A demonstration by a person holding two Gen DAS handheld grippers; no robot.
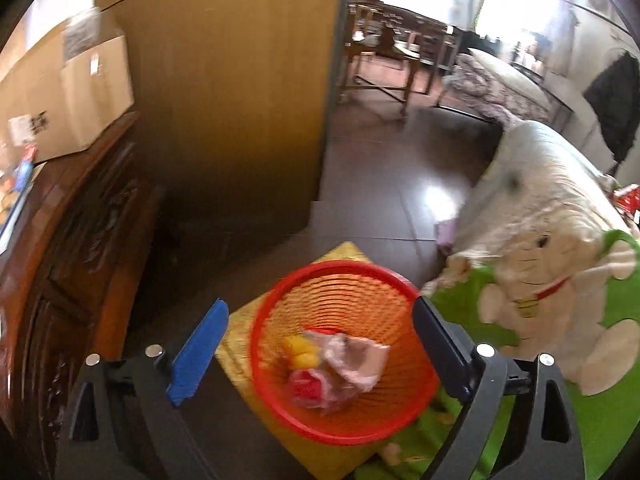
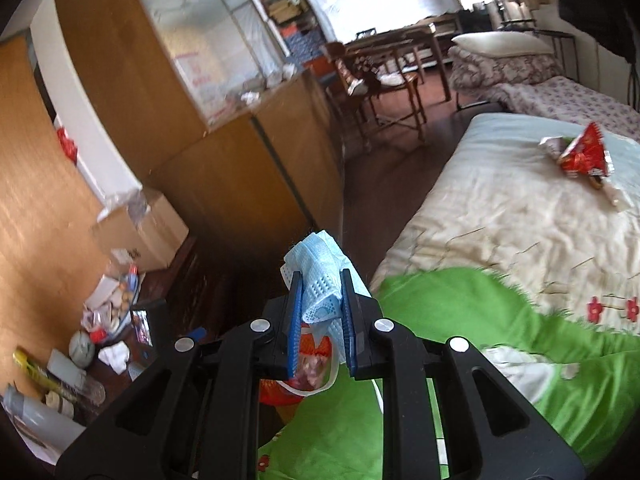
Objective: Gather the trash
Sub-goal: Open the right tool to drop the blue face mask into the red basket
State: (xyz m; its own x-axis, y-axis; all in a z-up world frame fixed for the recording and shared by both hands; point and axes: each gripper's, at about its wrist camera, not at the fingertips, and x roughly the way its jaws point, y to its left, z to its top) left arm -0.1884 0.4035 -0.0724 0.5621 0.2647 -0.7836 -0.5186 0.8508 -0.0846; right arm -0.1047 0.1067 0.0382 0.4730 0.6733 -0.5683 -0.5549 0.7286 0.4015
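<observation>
Bed (image 2: 500,216): rumpled cream quilt, with a bright green fleece blanket (image 2: 460,320) over the near end. Red slatted plastic basket (image 1: 344,344), round and tapered, stands beside the bed on a yellow cushion (image 1: 244,344) and holds crumpled pink, yellow and red scraps. Left gripper (image 1: 320,344) points down at it, jaws spread wide either side of the rim, holding nothing. Right gripper (image 2: 320,308) is level, jaws clamped on a pleated blue face mask (image 2: 320,276), above the basket. Crinkled red foil wrapper (image 2: 584,156) lies far up the bed.

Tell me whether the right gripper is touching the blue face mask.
Touching. The right wrist view shows the right gripper with both fingers pressed against the blue face mask.
</observation>
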